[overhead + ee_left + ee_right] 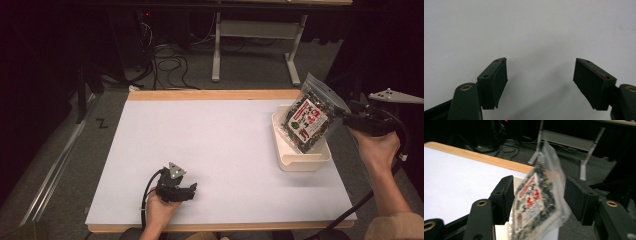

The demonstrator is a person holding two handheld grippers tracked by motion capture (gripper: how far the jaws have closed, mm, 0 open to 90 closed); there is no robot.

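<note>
the right hand-held gripper (537, 202) has its jaws apart around the clear plastic zip bag of dark dried bits with a red-and-white label (306, 120), tilted above the white rectangular plastic tray (303, 161) at the surface's right. unclamped, the bag may tip past the rim.

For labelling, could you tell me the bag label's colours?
Red and white, on the bag; clearest in the high view.

Black claws (540, 83) with brass rivets, grey triangular plates, trailing black cables.
</note>
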